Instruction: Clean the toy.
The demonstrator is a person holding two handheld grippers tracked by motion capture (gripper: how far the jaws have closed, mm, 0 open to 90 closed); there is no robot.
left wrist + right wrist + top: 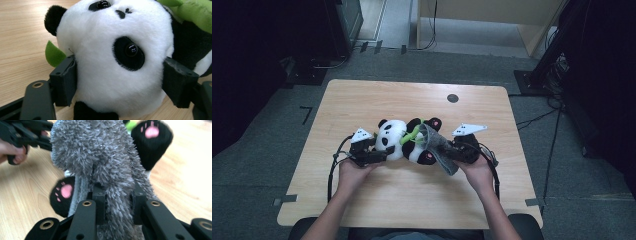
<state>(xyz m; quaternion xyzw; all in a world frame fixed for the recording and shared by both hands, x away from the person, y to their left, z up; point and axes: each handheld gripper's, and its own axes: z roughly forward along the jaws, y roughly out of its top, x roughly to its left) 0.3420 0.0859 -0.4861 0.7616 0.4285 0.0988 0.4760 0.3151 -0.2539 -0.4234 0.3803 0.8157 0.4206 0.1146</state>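
A black-and-white panda plush [390, 137] lies on its back at the middle of the wooden table [412, 200], with a green stalk [409, 135] across its chest. My left gripper [379, 150] comes in from the left, and its two pads press on either side of the panda's head [107, 62]. My right gripper [117, 202] is shut on a grey fuzzy sock [100, 152], whose open end lies over the panda's lower body [432, 140]. Two black paws with pink pads [152, 140] [62, 192] show beside the sock. A green leaf [53, 53] sticks out behind the head.
A dark round grommet [452, 98] sits in the table's far half. Bare wood surrounds the plush on all sides. Dark stands and cables [557, 115] line the floor to the right, and black equipment [337, 30] stands at the far left.
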